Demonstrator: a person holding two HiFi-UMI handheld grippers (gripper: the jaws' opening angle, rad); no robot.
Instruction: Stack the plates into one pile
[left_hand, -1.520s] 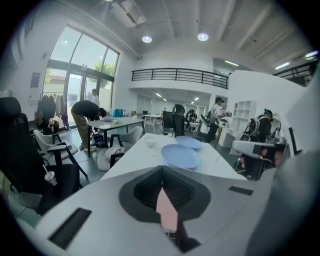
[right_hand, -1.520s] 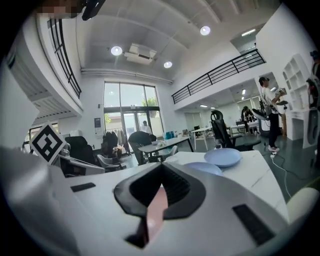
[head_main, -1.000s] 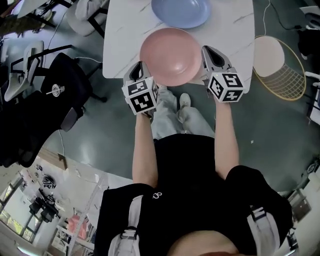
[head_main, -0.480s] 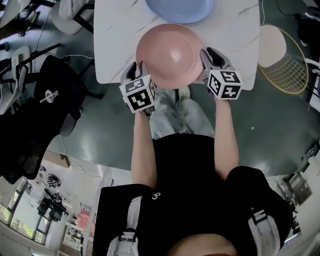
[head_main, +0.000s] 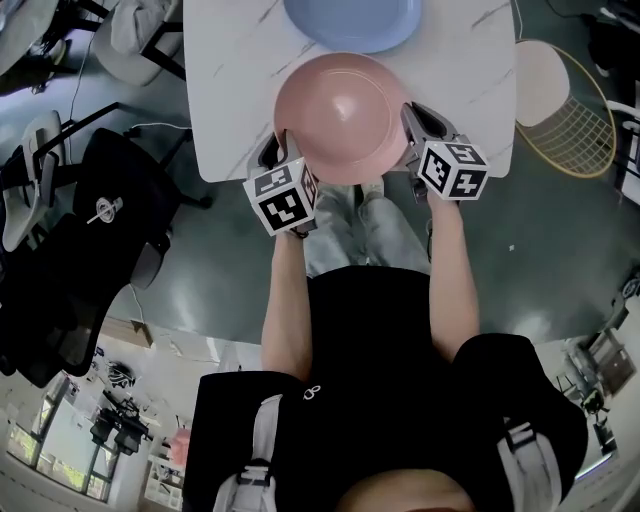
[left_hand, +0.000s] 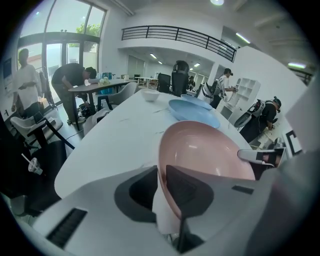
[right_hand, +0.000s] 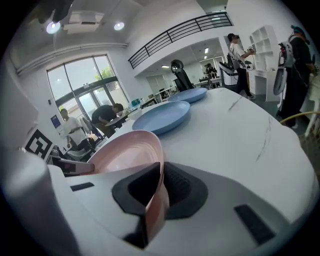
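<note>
A pink plate (head_main: 335, 115) sits tilted over the near edge of the white table (head_main: 230, 80). My left gripper (head_main: 275, 150) is shut on its left rim. In the left gripper view the rim (left_hand: 162, 165) sits pinched between the jaws of that gripper (left_hand: 161, 185). My right gripper (head_main: 412, 125) holds the right rim. Its jaws have just been closing, and in the right gripper view the pink plate (right_hand: 125, 152) has its edge between the pads of that gripper (right_hand: 160, 192). A blue plate (head_main: 352, 20) lies flat beyond it, also visible as the blue plate (right_hand: 161, 116).
A second blue plate (right_hand: 189, 95) and a small white bowl (left_hand: 150, 94) lie farther along the table. A wire basket (head_main: 560, 110) stands on the floor to the right and black chairs (head_main: 110, 190) to the left. People stand at desks in the background.
Both grippers have sunk a little with the pink plate toward the table's near edge. The right gripper has rolled slightly.
</note>
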